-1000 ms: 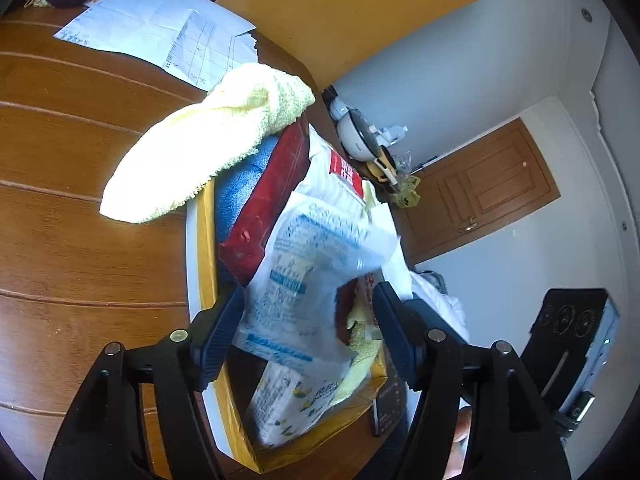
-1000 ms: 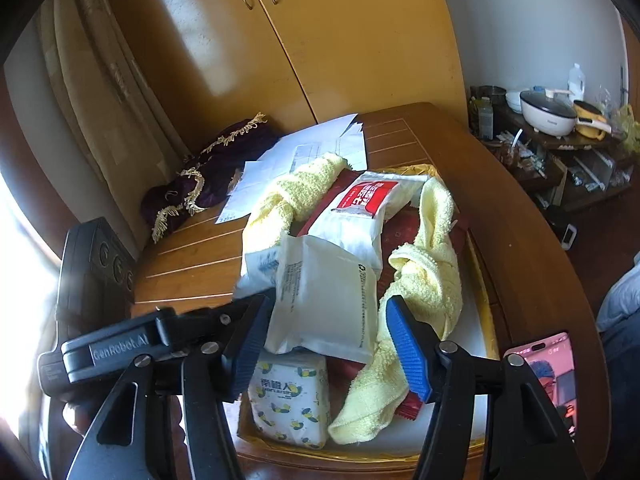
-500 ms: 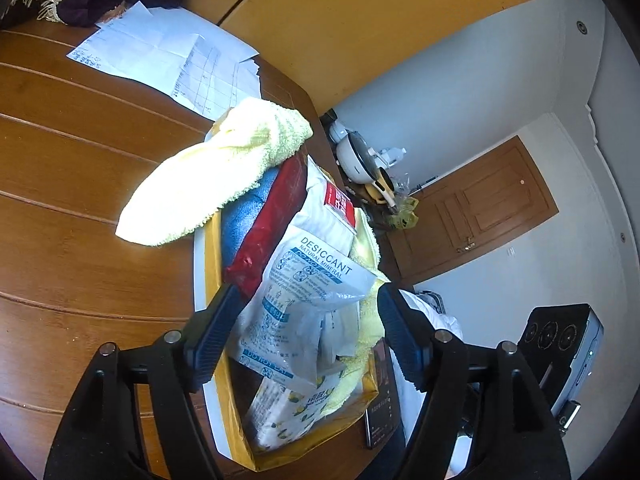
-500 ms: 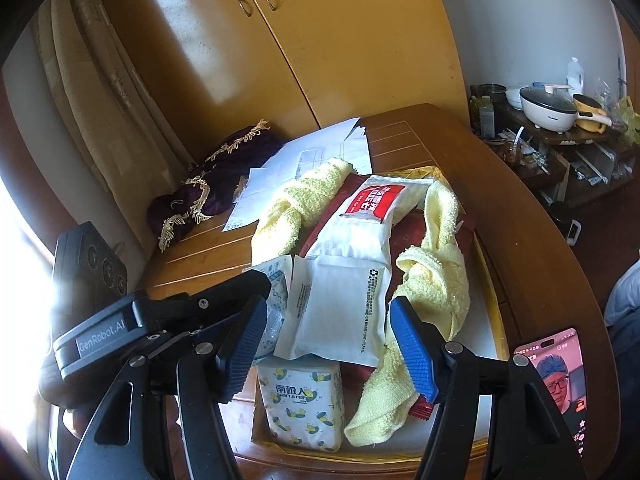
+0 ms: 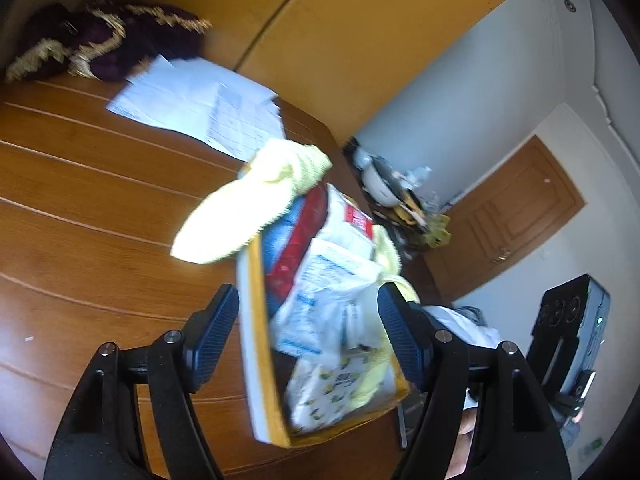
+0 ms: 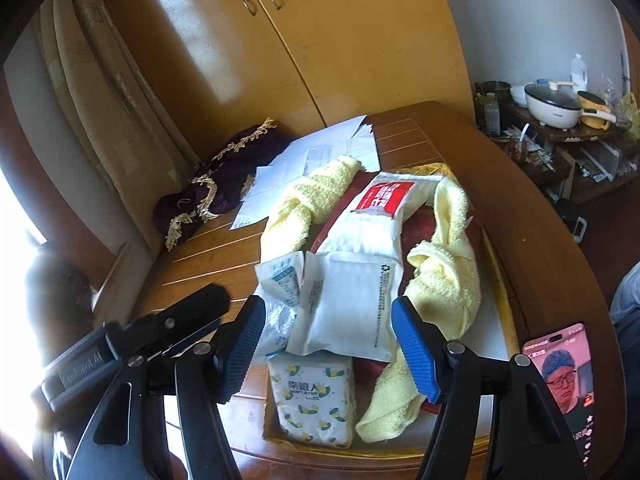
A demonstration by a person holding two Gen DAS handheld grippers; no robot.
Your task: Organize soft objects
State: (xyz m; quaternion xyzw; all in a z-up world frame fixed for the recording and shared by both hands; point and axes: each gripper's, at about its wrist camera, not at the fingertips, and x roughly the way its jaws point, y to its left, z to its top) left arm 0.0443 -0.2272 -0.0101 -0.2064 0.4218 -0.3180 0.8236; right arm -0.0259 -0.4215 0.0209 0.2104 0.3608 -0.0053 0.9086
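A yellow-rimmed tray (image 5: 256, 340) on the wooden table holds a heap of soft things. A pale yellow towel (image 5: 248, 208) (image 6: 304, 200) hangs over its far left corner, and a second towel (image 6: 448, 264) lies along the right side. A desiccant bag (image 5: 328, 292) (image 6: 280, 280) rests beside a flat white pouch (image 6: 352, 304), with a red-labelled white pack (image 6: 380, 200) behind and a patterned tissue pack (image 6: 312, 400) in front. My left gripper (image 5: 308, 332) is open, just short of the tray's near end. My right gripper (image 6: 330, 340) is open above the pouch, holding nothing.
Loose papers (image 6: 320, 156) and a purple gold-trimmed cloth (image 6: 212, 184) lie at the table's far side, before a wooden wardrobe. A phone (image 6: 560, 380) sits at the table's near right edge. A low shelf with cookware (image 6: 552, 108) stands beyond the table.
The desiccant bag that hung between my left fingers now lies on the heap in the tray. My left gripper has drawn back from it. My right gripper has pulled back slightly.
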